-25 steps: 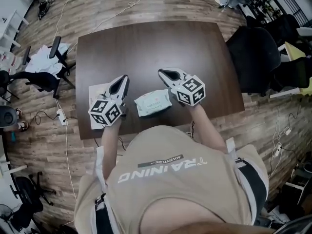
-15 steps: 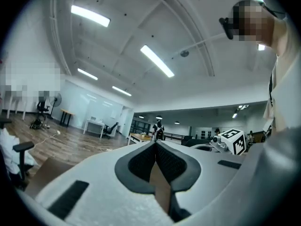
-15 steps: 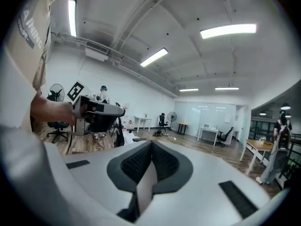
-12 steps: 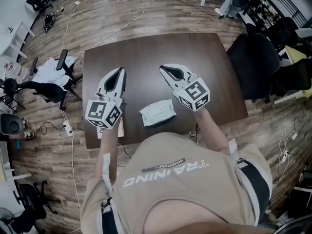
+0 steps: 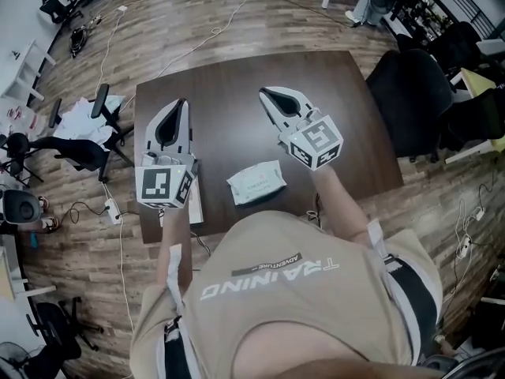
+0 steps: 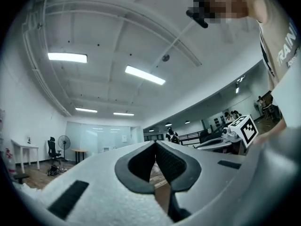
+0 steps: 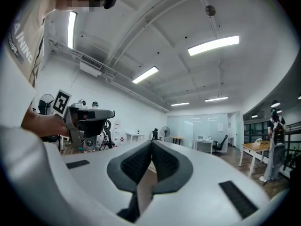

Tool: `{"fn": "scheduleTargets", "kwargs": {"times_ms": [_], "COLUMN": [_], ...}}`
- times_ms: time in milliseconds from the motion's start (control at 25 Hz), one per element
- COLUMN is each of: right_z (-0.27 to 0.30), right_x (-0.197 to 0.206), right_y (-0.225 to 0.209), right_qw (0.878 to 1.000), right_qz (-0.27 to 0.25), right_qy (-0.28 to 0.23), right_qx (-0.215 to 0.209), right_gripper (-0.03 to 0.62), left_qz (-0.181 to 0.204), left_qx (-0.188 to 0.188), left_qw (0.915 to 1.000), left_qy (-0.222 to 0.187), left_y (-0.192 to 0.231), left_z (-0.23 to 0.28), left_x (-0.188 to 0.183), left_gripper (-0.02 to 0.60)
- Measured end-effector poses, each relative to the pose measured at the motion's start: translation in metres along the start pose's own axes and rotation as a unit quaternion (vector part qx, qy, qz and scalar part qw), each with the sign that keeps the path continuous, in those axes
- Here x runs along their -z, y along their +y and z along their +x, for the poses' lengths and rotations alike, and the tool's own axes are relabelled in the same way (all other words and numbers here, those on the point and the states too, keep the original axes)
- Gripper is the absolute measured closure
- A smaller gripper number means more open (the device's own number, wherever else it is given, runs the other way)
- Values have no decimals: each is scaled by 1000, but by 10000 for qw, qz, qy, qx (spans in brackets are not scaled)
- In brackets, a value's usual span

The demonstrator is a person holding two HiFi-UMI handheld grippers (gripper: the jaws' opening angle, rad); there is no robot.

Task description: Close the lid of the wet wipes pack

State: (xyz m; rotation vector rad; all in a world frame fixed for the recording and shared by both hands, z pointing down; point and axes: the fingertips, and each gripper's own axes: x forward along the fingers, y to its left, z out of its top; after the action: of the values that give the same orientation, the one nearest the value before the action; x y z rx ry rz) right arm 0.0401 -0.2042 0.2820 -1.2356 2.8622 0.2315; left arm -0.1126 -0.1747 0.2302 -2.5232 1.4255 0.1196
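Observation:
In the head view a pale green wet wipes pack [image 5: 256, 181] lies flat on the dark brown table [image 5: 237, 81], close to its near edge; its lid looks down. My left gripper [image 5: 168, 106] is raised to the pack's left and my right gripper [image 5: 267, 95] to its right, both held well above the table and pointing away from me. Each has its jaws pressed together with nothing between them. The left gripper view shows my left gripper [image 6: 154, 144] tilted up at the ceiling, and the right gripper view shows my right gripper [image 7: 151, 144] likewise; neither shows the pack.
A white sheet [image 5: 195, 205] lies at the table's near left corner, mostly under my left gripper. Black office chairs [image 5: 414, 93] stand at the table's right, another chair [image 5: 79, 144] and cables on the wooden floor at the left.
Both grippers have lifted up and away from the pack, which stays on the table. The head view has shifted slightly.

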Motion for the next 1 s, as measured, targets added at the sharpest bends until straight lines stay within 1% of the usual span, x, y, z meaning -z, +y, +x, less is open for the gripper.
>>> {"fn": "scheduleTargets", "kwargs": {"times_ms": [200,360,480,640,760,1000], "right_z": [-12,-14,-15,-12,-10,-15], "right_x": [18,35,38,37,44,54], "right_y": [0,-4,-4,1,4,5], "right_qw": [9998,9991,9990,9988,9984,9978], "right_qz": [-87,228,204,236,290,436], "right_qy": [172,346,399,427,476,503], "right_qx": [65,75,89,-7,10,12], "right_gripper": [580,580,580,580,580,580], "left_qz": [-409,-609,-667,-694,-729,-919], "left_qx": [-171,-268,-311,-387,-299,-208], "left_qw": [9986,9969,9961,9955,9950,9926], "left_qy": [273,418,486,520,606,771], "left_y": [5,10,15,20,16,10], "left_z": [-7,-11,-12,-16,-16,-19], "left_x": [33,50,54,54,61,79], "left_gripper": [577,577,577,577,577,577]}}
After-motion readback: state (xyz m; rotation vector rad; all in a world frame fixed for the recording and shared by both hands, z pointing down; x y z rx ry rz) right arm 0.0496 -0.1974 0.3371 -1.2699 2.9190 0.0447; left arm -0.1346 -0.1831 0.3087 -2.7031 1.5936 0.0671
